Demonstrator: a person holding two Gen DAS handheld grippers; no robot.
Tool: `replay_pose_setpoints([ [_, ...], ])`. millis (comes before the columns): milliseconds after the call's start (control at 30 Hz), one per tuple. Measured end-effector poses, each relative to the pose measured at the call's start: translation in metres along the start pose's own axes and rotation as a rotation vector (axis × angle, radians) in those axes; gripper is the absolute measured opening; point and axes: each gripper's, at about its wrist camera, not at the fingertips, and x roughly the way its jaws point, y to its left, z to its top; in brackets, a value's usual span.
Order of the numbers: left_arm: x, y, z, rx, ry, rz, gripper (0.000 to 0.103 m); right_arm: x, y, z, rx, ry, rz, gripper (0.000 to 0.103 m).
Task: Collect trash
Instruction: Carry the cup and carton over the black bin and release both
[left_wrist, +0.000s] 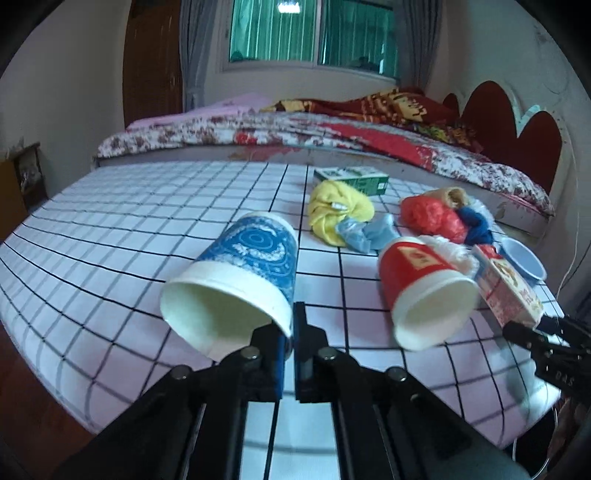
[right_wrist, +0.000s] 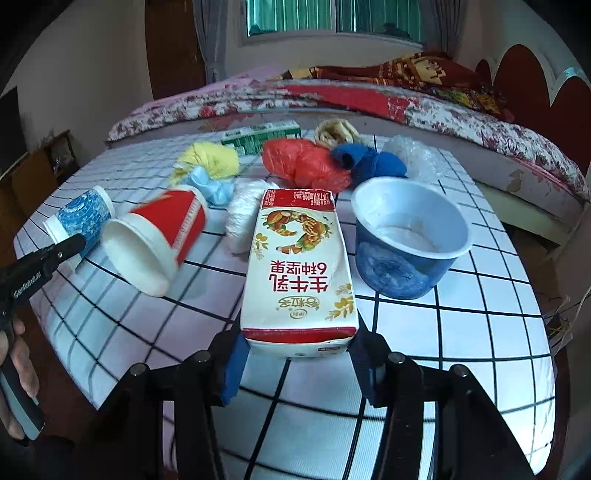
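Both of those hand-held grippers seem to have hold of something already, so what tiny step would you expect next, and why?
Probably a short lift. The left hand-held gripper is pinched on the rim of the blue paper cup, and the right hand-held gripper clamps the end of the milk carton. Both pieces appear to rest on the checked tablecloth, and no trash bin shows, so raising them clear comes first.

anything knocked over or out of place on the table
Yes: the blue cup and the red cup both lie on their sides, mouths open toward the cameras. The blue bowl stands upright.
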Motion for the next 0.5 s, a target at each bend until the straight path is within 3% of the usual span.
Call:
replay_pose_setpoints([
  [267,-0.052,-0.019,-0.003,0.025,-0.077,-0.044,0.003,-0.061,-0.001,-0.01,0.003,-0.11,0.0,0.052],
  [500,-0.093,-0.08,-0.014,0.13,-0.122,-0.161,0.003,-0.129,-0.025,-0.038,0.039,-0.204,-0.033,0.052],
])
